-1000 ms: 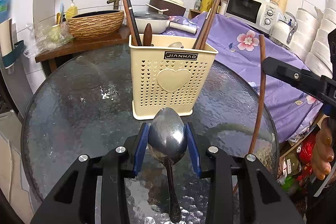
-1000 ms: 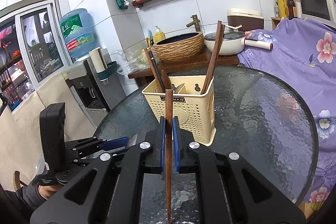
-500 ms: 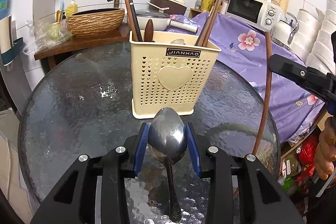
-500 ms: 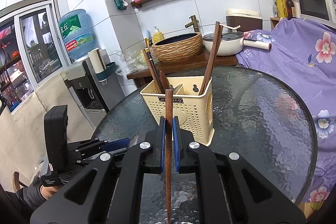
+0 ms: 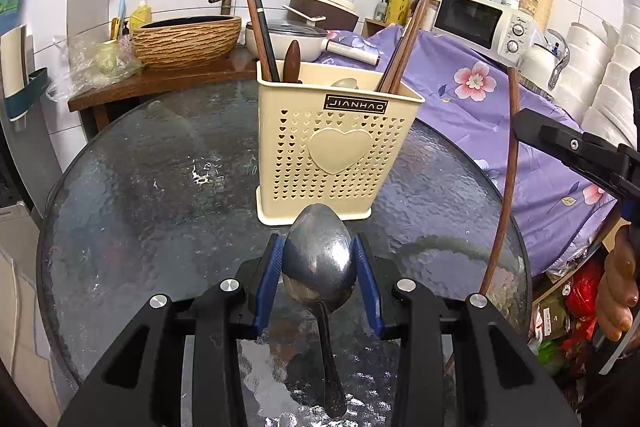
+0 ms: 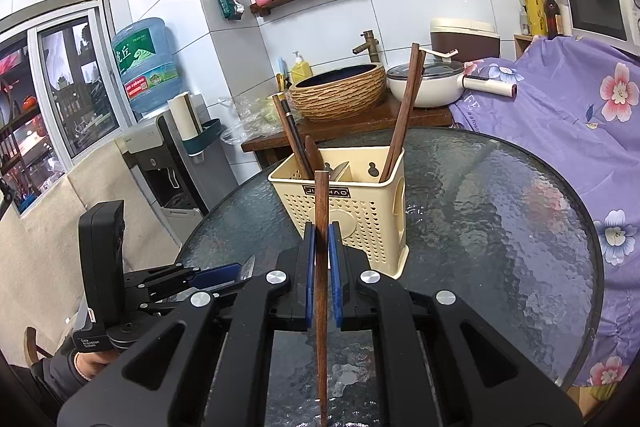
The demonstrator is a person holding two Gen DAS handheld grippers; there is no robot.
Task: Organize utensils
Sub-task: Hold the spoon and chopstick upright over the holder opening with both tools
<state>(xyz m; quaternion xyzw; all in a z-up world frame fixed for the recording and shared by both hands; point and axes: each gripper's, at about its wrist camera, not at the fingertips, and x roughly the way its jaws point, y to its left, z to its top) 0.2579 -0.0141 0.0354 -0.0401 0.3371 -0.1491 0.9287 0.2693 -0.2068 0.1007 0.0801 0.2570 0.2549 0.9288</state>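
A cream perforated utensil holder (image 5: 334, 143) (image 6: 352, 211) stands on the round glass table (image 5: 152, 187). It holds several chopsticks (image 5: 260, 31), a wooden handle and a spoon. My left gripper (image 5: 319, 259) is shut on a metal spoon (image 5: 320, 259), bowl up, just in front of the holder. My right gripper (image 6: 320, 239) is shut on a brown wooden chopstick (image 6: 321, 267), held upright in front of the holder. The chopstick (image 5: 506, 179) and right gripper (image 5: 576, 151) also show in the left wrist view at right.
A wooden counter (image 5: 168, 79) behind the table carries a woven basin (image 5: 186, 39) and a white pan (image 5: 288, 39). A purple flowered cloth (image 5: 500, 107) covers furniture to the right, with a microwave (image 5: 484, 23) behind. A water dispenser (image 6: 160, 147) stands left.
Both grippers have moved slightly up and toward the holder. Their holds on the spoon and chopstick are unchanged.
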